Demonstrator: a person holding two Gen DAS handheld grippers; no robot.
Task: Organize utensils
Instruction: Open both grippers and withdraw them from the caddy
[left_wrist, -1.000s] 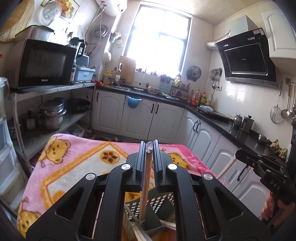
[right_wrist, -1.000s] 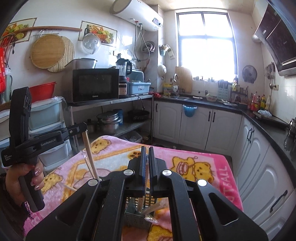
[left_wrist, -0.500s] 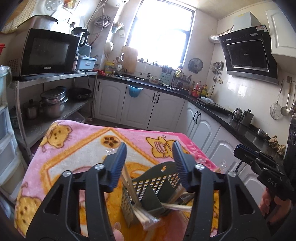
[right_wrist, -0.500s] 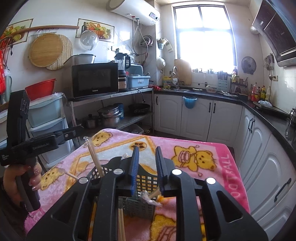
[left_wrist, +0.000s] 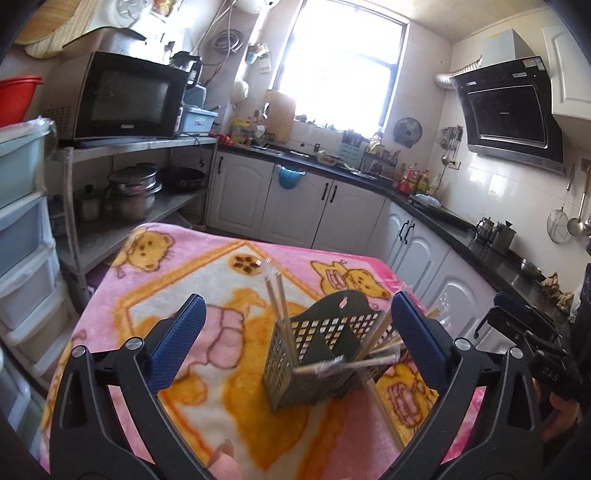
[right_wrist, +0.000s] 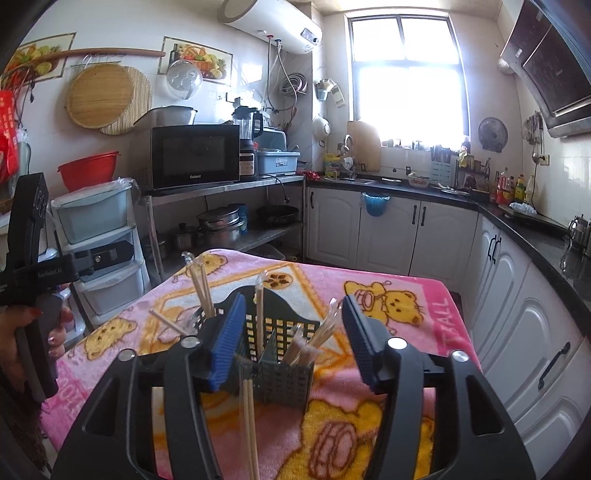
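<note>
A dark grey perforated utensil caddy (left_wrist: 317, 354) (right_wrist: 280, 369) stands on a pink bear-print blanket (left_wrist: 166, 280) (right_wrist: 406, 332). Wrapped wooden chopsticks (left_wrist: 279, 306) (right_wrist: 201, 288) stand in its compartments, and more chopsticks (left_wrist: 369, 356) (right_wrist: 325, 326) lean to the right. My left gripper (left_wrist: 297, 299) is opening wide just short of the caddy, its pads touching nothing. My right gripper (right_wrist: 293, 299) is opening too, with its blue pads (right_wrist: 229, 339) clear of the caddy and sticks. A pair of chopsticks (right_wrist: 249, 424) lies on the blanket under the right gripper. Each gripper shows in the other's view, the right gripper (left_wrist: 532, 332) and the left gripper (right_wrist: 55, 258), both hand-held.
A loose chopstick (right_wrist: 168, 323) lies on the blanket left of the caddy. A metal shelf with a microwave (right_wrist: 195, 157) and pots (left_wrist: 133, 192) stands to the left, beside plastic drawers (right_wrist: 103, 240). White cabinets (right_wrist: 388, 232) and a dark counter run behind and to the right.
Both grippers, shut on chopsticks a second ago, have opened and let them go into the caddy. Both have drawn back, bringing the whole caddy into view.
</note>
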